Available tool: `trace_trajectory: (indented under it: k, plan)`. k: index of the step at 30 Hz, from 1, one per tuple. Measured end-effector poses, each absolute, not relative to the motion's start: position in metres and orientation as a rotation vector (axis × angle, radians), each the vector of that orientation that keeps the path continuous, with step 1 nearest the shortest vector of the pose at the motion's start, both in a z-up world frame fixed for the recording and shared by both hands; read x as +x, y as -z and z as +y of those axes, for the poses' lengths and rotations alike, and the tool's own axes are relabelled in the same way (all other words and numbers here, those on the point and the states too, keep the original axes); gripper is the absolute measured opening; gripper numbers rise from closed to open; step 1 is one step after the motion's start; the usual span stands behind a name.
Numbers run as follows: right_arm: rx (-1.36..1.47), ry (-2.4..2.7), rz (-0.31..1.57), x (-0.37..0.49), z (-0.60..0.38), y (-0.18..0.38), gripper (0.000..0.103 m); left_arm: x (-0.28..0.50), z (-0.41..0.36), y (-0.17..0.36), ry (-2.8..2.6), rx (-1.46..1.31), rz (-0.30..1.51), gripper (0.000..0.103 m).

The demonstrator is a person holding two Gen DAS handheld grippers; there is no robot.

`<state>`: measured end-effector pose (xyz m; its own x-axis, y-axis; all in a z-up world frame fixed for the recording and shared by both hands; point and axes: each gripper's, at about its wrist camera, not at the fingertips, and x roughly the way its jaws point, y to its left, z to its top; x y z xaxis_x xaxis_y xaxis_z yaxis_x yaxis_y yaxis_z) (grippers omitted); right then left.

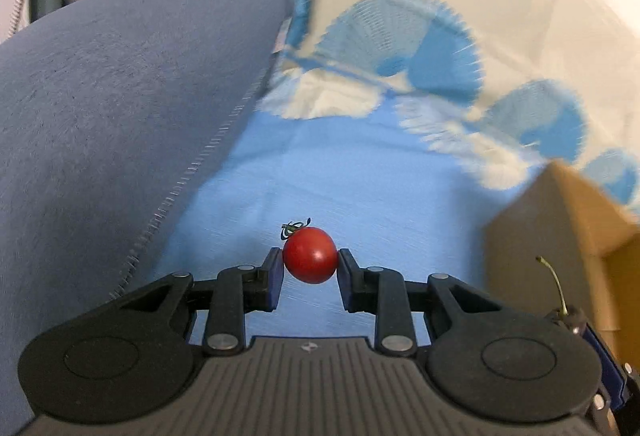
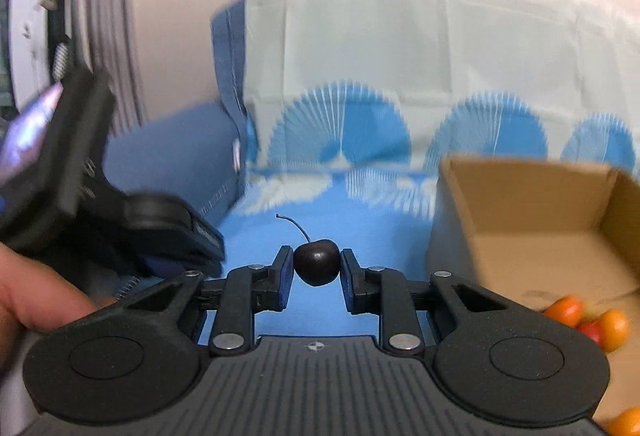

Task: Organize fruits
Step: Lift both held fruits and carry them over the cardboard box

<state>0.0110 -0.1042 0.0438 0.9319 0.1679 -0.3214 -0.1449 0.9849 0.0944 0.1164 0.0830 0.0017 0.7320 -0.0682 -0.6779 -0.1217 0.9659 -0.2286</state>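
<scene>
My left gripper (image 1: 310, 263) is shut on a red cherry tomato (image 1: 310, 254) with a green calyx, held above the blue cloth (image 1: 340, 172). My right gripper (image 2: 316, 263) is shut on a dark cherry (image 2: 316, 261) with a long stem. A brown cardboard box (image 2: 532, 212) stands to the right, holding several orange and red fruits (image 2: 584, 320). The box also shows at the right edge of the left wrist view (image 1: 560, 236). The cherry's stem (image 1: 554, 284) and part of the right gripper show at the lower right of the left wrist view.
A dark blue cushion (image 1: 120, 108) fills the left. A white cloth with blue fan patterns (image 2: 380, 108) hangs behind. The left gripper's body (image 2: 120, 204) and a thumb (image 2: 36, 296) are at the left of the right wrist view.
</scene>
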Motion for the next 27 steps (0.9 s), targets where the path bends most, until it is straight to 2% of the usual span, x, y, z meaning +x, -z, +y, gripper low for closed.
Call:
trace_trajectory:
  k: [9,19,27]
  plan:
    - [0.032,-0.097,0.249,-0.054,-0.162,-0.076,0.026,0.046,0.032,-0.036,0.156,-0.189,0.593,0.032]
    - [-0.008,-0.075,0.208,-0.083,-0.254,-0.110,0.026,0.008,-0.021,-0.037,0.271,-0.044,0.516,0.032]
    - [0.047,0.062,0.228,-0.092,-0.306,-0.094,0.026,0.010,-0.042,-0.031,0.327,-0.017,0.486,0.032]
